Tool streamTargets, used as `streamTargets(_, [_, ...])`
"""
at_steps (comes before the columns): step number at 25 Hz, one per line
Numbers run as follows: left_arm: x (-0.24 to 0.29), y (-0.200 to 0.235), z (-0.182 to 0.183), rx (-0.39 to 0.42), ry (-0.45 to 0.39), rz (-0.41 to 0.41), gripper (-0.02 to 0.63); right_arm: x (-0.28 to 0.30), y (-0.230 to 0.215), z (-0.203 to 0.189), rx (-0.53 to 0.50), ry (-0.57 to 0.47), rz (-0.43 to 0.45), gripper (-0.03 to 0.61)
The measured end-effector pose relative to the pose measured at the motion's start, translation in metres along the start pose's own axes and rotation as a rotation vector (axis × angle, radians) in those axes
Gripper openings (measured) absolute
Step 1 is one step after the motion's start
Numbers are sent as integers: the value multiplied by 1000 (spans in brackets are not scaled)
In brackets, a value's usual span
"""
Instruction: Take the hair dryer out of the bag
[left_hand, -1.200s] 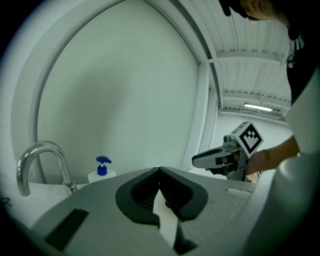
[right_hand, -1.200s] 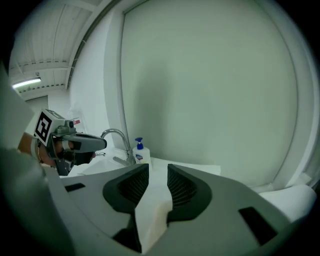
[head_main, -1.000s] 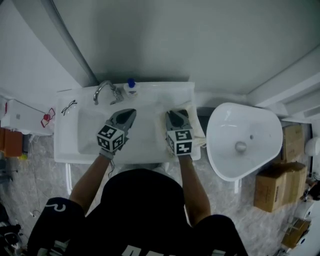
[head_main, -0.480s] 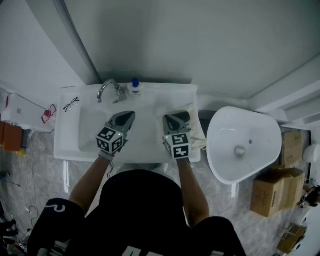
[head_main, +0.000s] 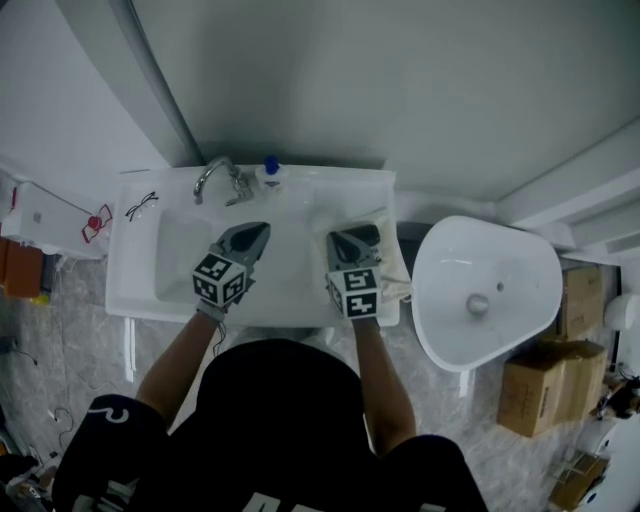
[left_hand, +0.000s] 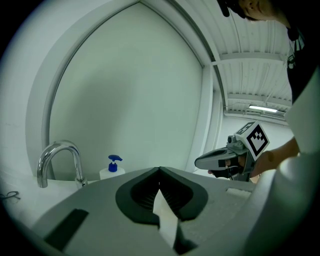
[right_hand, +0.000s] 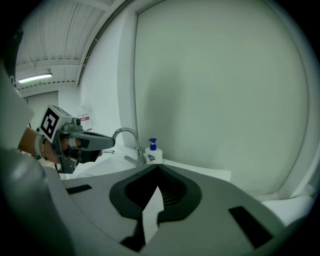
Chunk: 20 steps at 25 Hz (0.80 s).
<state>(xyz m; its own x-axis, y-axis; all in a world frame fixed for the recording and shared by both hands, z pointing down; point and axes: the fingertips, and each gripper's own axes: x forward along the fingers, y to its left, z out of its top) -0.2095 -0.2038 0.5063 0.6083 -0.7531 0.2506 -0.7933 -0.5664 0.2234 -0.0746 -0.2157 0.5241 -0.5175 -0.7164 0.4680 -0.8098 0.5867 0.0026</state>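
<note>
On the white washstand lies a beige bag.

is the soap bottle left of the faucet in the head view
No, the soap bottle stands just to the right of the faucet.

I hold my left gripper with its jaws pressed together, nothing between them. My right gripper is closed and empty too. Both point forward and slightly downward, side by side but apart, marker cubes toward my body. My left forearm and right forearm reach out bare.
</note>
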Motion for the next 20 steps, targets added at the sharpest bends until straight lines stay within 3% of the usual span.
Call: streamTargets(20, [12,6,-1,4,20,-5,-2,11,-14,-6,36,10,1,-5])
